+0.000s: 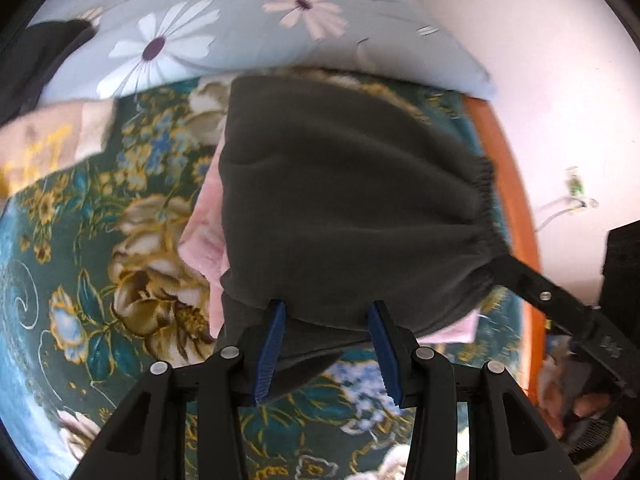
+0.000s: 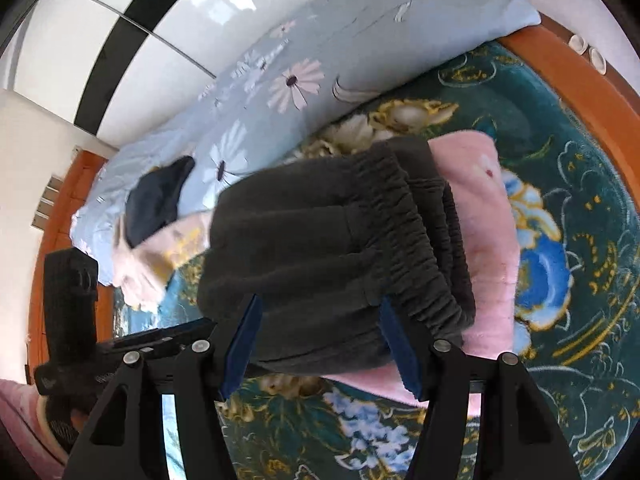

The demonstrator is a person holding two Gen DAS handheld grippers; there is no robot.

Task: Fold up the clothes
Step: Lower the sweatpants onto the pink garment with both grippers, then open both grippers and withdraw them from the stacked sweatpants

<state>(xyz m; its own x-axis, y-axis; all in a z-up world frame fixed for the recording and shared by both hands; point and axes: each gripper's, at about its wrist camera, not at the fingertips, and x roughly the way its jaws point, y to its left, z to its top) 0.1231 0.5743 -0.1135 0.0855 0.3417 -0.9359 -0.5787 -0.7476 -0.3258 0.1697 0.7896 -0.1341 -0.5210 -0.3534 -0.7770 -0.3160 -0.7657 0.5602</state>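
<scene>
A folded dark grey garment (image 1: 344, 208) with an elastic waistband lies on top of a folded pink garment (image 1: 202, 240) on the bed. My left gripper (image 1: 330, 312) is open, its blue-padded fingers either side of the grey garment's near edge. In the right wrist view the grey garment (image 2: 320, 248) shows its gathered waistband on the right, resting on the pink garment (image 2: 486, 240). My right gripper (image 2: 320, 304) is open with the near edge of the grey garment between its fingers. The right gripper also shows in the left wrist view (image 1: 560, 304) at the waistband corner.
The bed has a teal floral cover (image 2: 568, 168) and an orange wooden frame (image 1: 516, 200). A light blue daisy-print pillow (image 1: 224, 28) lies at the far side. A dark garment (image 2: 158, 200) and a cream garment (image 1: 44, 148) lie near the pillow.
</scene>
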